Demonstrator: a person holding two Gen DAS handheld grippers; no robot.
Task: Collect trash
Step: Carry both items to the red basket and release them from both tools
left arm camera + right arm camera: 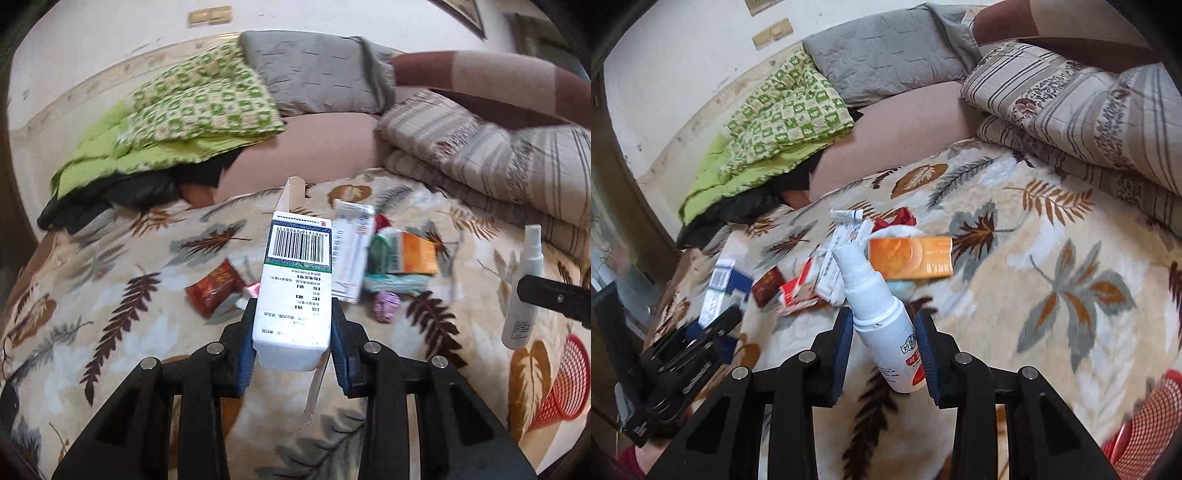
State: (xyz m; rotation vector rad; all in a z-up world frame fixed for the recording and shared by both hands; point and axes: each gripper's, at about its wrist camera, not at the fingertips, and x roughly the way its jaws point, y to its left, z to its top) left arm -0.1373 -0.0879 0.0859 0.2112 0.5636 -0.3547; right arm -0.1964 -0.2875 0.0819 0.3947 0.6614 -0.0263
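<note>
1. The left gripper has its blue pads clamped on a white carton with a barcode, pinching its lower half; the carton's open flap points away from the gripper, above the leaf-patterned blanket.
2. Just left of the carton, a red snack wrapper lies on the blanket.
3. Right of the carton sit a second white box, an orange box and a pink crumpled scrap.
4. The right gripper is narrowed around a white spray bottle, pads against its body, nozzle tilted away to the left.
5. Far right of the carton, a red mesh basket lies tipped at the blanket's edge.
</note>
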